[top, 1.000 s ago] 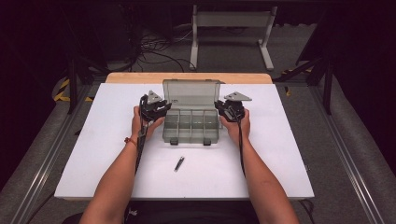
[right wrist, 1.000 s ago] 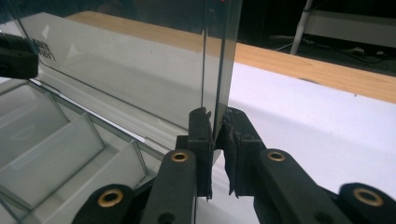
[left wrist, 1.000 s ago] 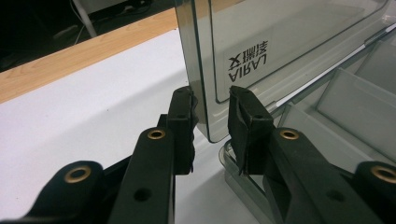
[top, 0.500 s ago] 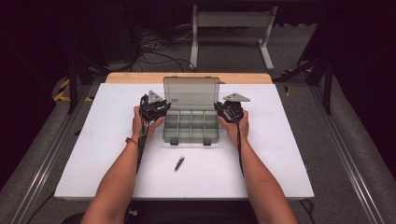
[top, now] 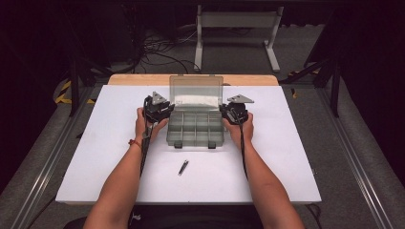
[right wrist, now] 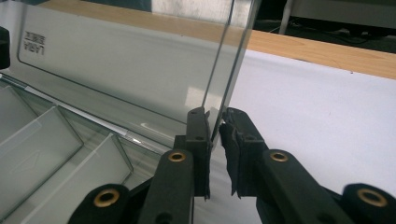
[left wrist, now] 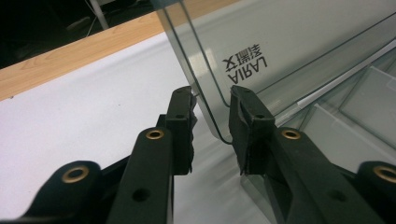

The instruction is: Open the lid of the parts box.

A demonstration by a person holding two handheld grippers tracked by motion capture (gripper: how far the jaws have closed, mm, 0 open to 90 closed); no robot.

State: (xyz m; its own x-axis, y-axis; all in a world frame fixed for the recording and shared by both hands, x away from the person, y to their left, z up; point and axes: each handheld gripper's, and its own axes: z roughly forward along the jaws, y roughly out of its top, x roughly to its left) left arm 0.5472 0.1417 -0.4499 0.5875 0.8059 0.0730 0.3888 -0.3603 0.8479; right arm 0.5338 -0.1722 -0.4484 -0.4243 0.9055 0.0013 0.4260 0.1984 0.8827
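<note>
A clear plastic compartment box (top: 196, 131) sits on the white table (top: 286, 157) with its lid (top: 196, 88) standing upright. My left gripper (top: 168, 109) is at the lid's left edge and my right gripper (top: 224, 110) at its right edge. In the left gripper view the lid (left wrist: 289, 46) runs at a slant between the jaws of my left gripper (left wrist: 212, 105), touching one tip and the other pad. In the right gripper view my right gripper (right wrist: 215, 123) is shut tight on the lid's (right wrist: 116, 70) thin side edge. The box's compartments (right wrist: 42, 154) look empty.
A small dark pen-like object (top: 183, 167) lies on the table in front of the box, between the forearms. A wooden strip (top: 143, 79) borders the table's far edge. Behind it stand a metal frame (top: 236, 19) and cables on the floor.
</note>
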